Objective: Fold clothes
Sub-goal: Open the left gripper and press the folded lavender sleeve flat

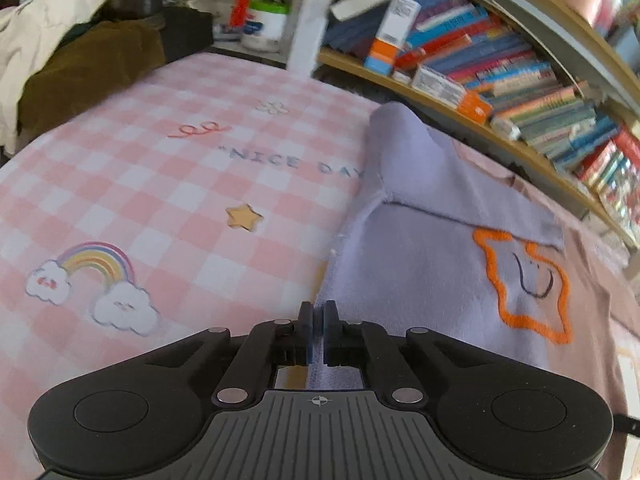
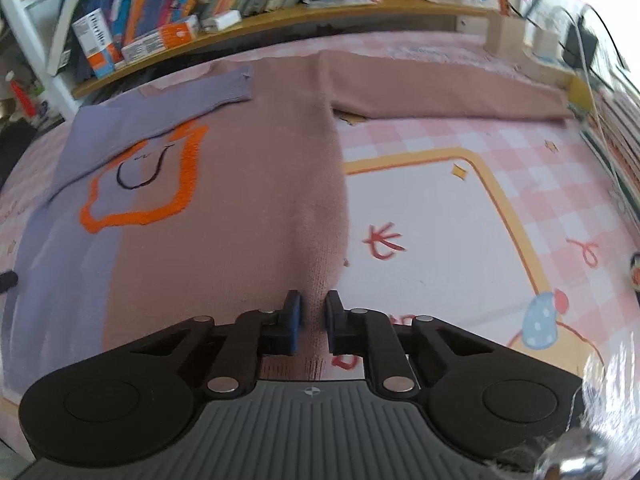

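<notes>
One sweater, lilac and dusty pink, lies flat on your checked blanket, long axis running away from both grippers. One lilac sleeve is folded in; one pink sleeve points right. Your left gripper pinches the lilac hem edge, your right gripper the pink.
</notes>
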Demonstrator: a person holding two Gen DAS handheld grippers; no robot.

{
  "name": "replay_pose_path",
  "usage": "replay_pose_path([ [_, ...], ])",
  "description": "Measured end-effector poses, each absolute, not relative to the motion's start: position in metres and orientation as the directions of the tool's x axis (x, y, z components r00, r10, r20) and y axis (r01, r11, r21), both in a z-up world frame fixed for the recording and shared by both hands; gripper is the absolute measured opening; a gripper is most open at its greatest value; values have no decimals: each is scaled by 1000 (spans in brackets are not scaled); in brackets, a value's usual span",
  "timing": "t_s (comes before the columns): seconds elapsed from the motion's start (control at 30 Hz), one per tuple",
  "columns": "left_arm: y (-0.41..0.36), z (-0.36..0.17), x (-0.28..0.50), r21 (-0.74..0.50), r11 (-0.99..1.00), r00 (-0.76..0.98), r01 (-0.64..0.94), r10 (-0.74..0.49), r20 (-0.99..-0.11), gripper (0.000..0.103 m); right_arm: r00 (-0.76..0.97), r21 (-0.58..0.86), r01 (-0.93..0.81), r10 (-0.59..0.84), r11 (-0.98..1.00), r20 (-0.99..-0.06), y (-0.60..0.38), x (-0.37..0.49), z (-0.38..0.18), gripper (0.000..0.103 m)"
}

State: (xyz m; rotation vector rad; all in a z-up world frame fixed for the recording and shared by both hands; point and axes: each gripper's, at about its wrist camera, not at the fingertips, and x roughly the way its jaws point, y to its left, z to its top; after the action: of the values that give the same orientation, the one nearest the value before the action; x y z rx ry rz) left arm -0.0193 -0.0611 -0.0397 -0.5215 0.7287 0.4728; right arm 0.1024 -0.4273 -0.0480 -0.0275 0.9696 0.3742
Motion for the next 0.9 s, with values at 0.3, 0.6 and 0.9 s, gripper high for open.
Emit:
replay_pose_path([
  [0.3,-26,-34,-20,-213,782,643,-585,288,-710,3,498,131,-427,354,895,-792,-385,95,-50,11],
  [0.6,-24,-43,-20,-183,808,633,-560,275,-724,7,514,132,-396,339,909,-788,-379,92,-50,12],
  [0.9,-40,-11,-36,-152,843,692,-516,305,-654,25,577,166,-335,341,927,-742,-386,74,-29,34],
])
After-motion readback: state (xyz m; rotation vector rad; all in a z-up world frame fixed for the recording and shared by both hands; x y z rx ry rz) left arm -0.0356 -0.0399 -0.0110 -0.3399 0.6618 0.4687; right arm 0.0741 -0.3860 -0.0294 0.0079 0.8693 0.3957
